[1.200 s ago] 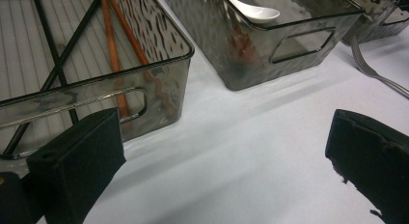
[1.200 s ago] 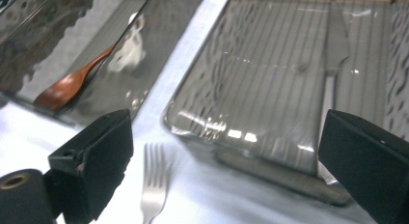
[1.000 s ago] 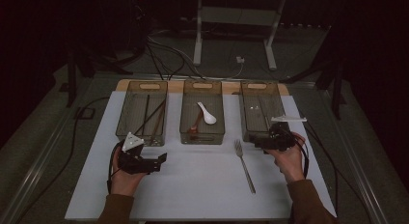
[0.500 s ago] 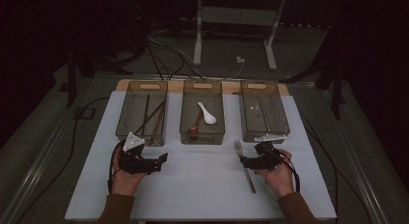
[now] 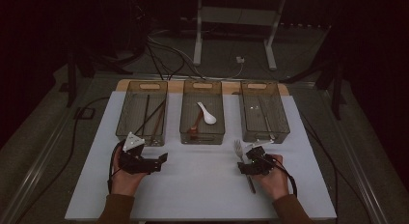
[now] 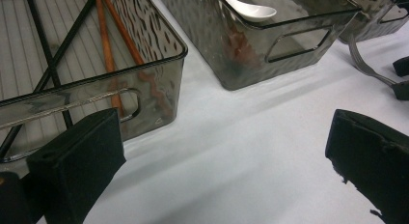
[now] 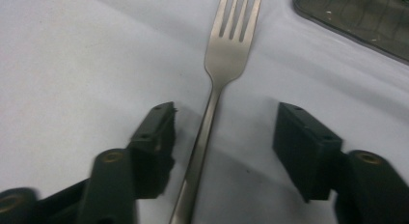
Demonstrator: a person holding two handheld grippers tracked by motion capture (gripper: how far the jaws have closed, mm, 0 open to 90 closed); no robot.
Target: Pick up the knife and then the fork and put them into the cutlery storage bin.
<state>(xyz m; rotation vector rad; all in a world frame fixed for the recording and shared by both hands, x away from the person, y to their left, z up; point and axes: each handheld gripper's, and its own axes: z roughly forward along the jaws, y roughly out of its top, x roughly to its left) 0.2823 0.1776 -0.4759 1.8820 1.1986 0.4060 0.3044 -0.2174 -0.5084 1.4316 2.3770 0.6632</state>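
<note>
Step in hand: pick-up of the fork — the right gripper is down over it, jaws straddling the handle on the white worktop. The jaws have just been closing, with the handle between them; in the right gripper view one pad sits close beside the handle, the other well apart, neither pressing. So not yet grasping — jaws part-way in, released.

Fork position: flat on the worktop, tines pointing toward the right-hand tray, just in front of it. In the high view the fork shows its tines past the right gripper, and the handle runs back under the hand.

Left gripper: rests in front of the left tray, jaws wide apart with nothing between them — released. Its own view shows bare worktop between the pads.

Trays: left one holds chopsticks, dark and reddish; the middle tray holds a white spoon.

Next move, by my judgement: finish closing squarely on the thin handle, then lift without letting it pivot. A flat metal handle lying on the worktop gives little to bite, and the off-centre pads may nudge it sideways first.

Writing, brands, labels: none legible on trays, fork or grippers.
</note>
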